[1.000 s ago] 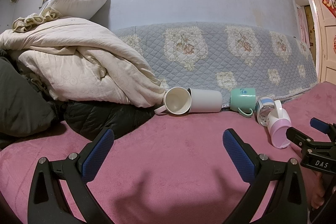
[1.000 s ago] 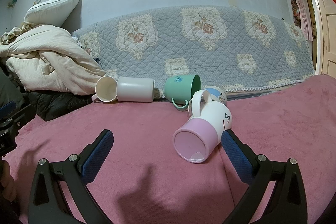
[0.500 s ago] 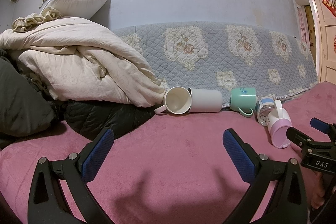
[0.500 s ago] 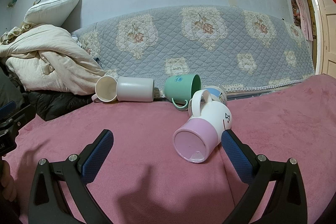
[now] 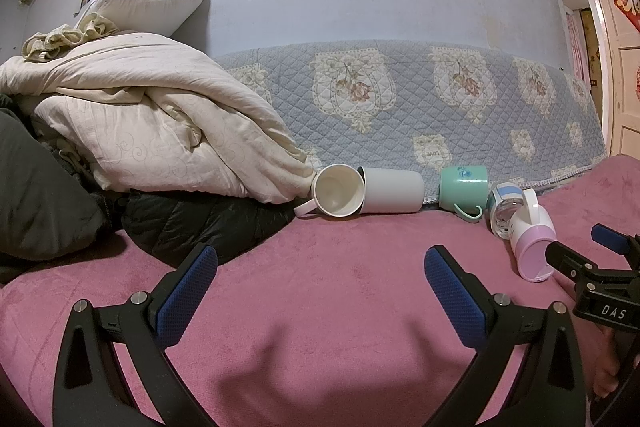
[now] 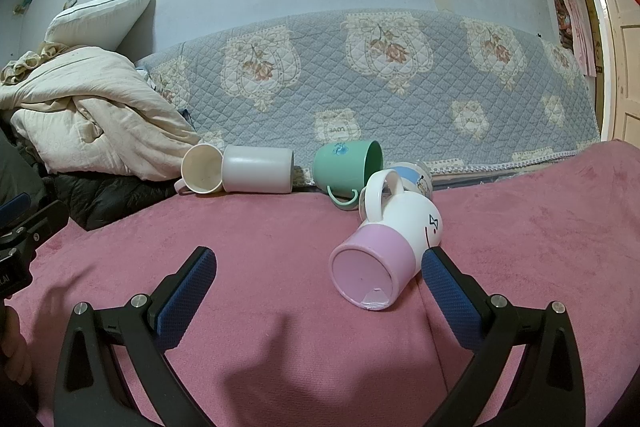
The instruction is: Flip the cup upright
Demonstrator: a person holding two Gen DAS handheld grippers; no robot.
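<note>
- A bed covered with a pink blanket fills both views, with a quilted grey-blue cover standing up against the wall behind it and a heap of cream bedding and a dark jacket piled at the far left.
- Several cups lie toppled along the foot of the quilted cover: a cream mug with its mouth facing the camera, a white cup on its side touching it, a green cup on its side with the handle down, and a blue-and-white cup partly hidden behind the nearest one.
- The pink-and-white cup lies on its side nearest the right tool, pink base toward the camera, handle on top and mouth pointing away toward the other cups. Its base rim shows a small chip.
- The right gripper is spread wide and holds nothing; its right pad sits just beside the pink-and-white cup's body, apparently so the cup can be taken between the pads. This looks like the cup to be righted, and it has not been grasped.
- The left gripper is also wide apart and empty, hanging over bare blanket well apart from any cup, seemingly kept out of the way.
- Because the soft blanket gives, the cup may roll or tip when squeezed or set down on its base.
</note>
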